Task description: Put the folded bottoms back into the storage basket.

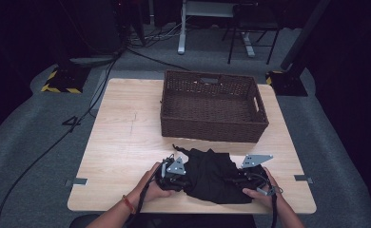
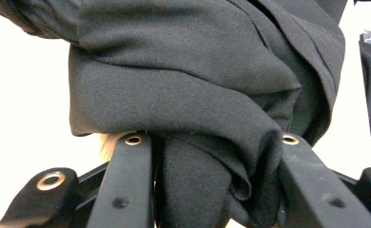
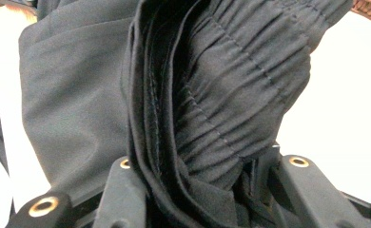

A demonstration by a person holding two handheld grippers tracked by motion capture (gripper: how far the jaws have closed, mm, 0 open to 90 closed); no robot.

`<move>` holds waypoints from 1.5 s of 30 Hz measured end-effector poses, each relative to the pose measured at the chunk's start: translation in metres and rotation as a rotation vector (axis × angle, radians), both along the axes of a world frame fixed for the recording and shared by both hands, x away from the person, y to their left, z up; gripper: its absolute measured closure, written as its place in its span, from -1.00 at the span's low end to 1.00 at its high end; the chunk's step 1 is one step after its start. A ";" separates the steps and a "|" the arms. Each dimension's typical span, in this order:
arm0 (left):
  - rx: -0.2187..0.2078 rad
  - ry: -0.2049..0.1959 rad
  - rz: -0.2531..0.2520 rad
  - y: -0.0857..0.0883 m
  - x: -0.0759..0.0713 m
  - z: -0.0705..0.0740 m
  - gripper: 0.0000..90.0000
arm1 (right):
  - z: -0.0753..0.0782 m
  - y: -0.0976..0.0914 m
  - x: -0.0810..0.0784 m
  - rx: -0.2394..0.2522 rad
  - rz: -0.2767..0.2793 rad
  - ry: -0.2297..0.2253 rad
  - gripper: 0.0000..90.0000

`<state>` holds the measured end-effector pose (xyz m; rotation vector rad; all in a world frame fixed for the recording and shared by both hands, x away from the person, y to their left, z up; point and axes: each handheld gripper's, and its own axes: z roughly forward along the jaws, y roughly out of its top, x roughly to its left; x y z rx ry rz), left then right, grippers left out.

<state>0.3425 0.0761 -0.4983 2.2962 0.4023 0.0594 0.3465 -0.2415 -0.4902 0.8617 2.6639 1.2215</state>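
Pale wooden counter: both claws, left and right, clamp the crumpled black fabric garment; the far brown wicker basket sits empty, garment not yet inside.

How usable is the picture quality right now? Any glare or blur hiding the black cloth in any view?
High view: dim surroundings, table evenly lit, black garment a near-featureless dark mass beside the basket. Left gripper view: tabletop blown out white, garment sharp, weave visible. Right gripper view: same white glare, gathered waistband stitching crisp, near folds slightly soft.
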 end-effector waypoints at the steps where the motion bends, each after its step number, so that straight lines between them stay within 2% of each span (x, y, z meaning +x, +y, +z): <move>1: 0.000 0.000 0.000 0.000 0.000 0.000 0.48 | 0.000 0.000 0.000 0.000 0.000 0.000 0.37; 4: 0.006 -0.005 -0.006 0.000 0.001 0.002 0.51 | 0.001 -0.001 -0.001 0.003 0.006 -0.010 0.40; 7: 0.021 -0.030 -0.006 -0.002 -0.001 0.005 0.55 | 0.003 -0.003 -0.002 0.018 0.013 -0.014 0.45; 13: 0.018 -0.036 -0.011 -0.003 0.000 0.006 0.58 | 0.007 -0.004 -0.004 0.013 0.010 -0.029 0.49; 17: 0.022 -0.065 -0.010 -0.002 -0.002 0.011 0.59 | 0.011 -0.003 -0.004 0.016 0.011 -0.037 0.53; 24: 0.030 -0.087 -0.010 -0.003 -0.001 0.015 0.59 | 0.014 -0.001 -0.005 0.007 0.005 -0.053 0.56; 28: 0.018 -0.085 -0.012 -0.004 -0.001 0.017 0.60 | 0.015 -0.003 -0.005 0.012 0.003 -0.053 0.58; 32: 0.012 -0.102 -0.014 -0.005 -0.001 0.021 0.60 | 0.018 -0.003 -0.005 0.014 0.000 -0.062 0.59; 39: -0.005 -0.134 -0.025 -0.007 -0.004 0.034 0.60 | 0.031 -0.009 -0.010 0.043 -0.013 -0.081 0.66; 43: -0.011 -0.140 -0.024 -0.009 -0.004 0.037 0.60 | 0.034 -0.009 -0.010 0.041 -0.018 -0.091 0.67; 45: -0.015 -0.160 -0.025 -0.010 -0.003 0.043 0.60 | 0.040 -0.009 -0.009 0.039 -0.019 -0.103 0.67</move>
